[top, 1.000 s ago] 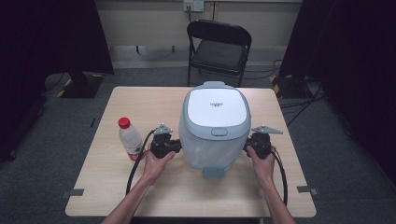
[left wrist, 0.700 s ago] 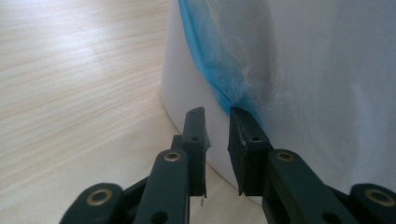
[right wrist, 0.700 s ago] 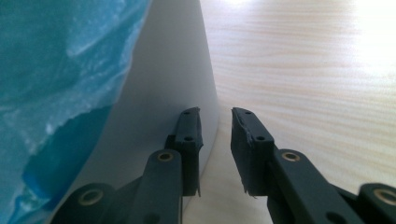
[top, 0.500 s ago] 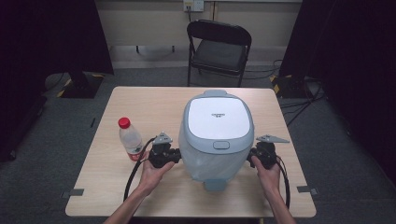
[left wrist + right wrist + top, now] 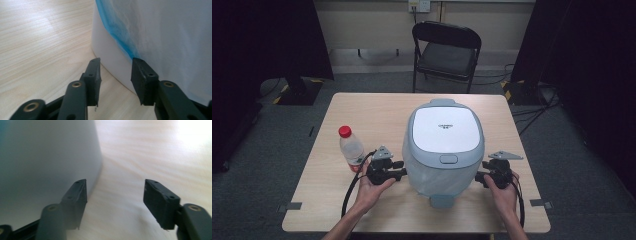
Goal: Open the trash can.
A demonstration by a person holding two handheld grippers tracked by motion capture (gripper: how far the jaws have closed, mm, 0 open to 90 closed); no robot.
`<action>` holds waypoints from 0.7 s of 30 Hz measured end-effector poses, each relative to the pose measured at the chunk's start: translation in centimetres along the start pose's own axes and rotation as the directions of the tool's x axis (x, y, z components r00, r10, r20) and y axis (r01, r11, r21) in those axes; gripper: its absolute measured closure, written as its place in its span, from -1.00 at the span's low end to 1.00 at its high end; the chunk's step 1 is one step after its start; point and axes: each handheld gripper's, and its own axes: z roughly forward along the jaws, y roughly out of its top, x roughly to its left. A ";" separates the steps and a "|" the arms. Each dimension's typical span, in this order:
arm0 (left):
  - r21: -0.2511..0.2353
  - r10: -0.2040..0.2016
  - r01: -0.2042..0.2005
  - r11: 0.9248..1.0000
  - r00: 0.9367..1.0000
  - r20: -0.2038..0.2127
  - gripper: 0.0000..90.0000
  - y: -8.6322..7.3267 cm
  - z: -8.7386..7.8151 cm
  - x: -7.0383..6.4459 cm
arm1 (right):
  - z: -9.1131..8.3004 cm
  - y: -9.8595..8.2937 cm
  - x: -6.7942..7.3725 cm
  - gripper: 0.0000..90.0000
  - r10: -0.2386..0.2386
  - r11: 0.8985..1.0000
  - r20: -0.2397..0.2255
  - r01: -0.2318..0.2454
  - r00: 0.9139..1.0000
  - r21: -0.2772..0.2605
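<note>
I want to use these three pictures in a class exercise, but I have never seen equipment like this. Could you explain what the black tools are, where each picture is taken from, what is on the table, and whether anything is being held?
No robot here: a person holds a hand-held tool with a two-jaw claw in each hand. The high view looks down on a wooden table. On it stand a large white and grey rice cooker, lid shut, and a clear plastic bottle with a red cap. The left claw and the right claw sit at the cooker's two sides. A folding chair stands behind the table.

The other two pictures come from cameras riding on the tools, looking along their black jaws. The left claw is open beside the cooker's lower wall, which has a blue edge. The right claw is open too, the cooker beside its left jaw. Neither holds anything.
</note>
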 end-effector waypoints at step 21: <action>-0.134 0.058 -0.050 0.990 0.997 0.057 -0.16 2.1 -6.7 -1.0 | 0.5 -3.8 0.1 -0.67 -0.129 0.991 0.082 0.126 0.988 0.043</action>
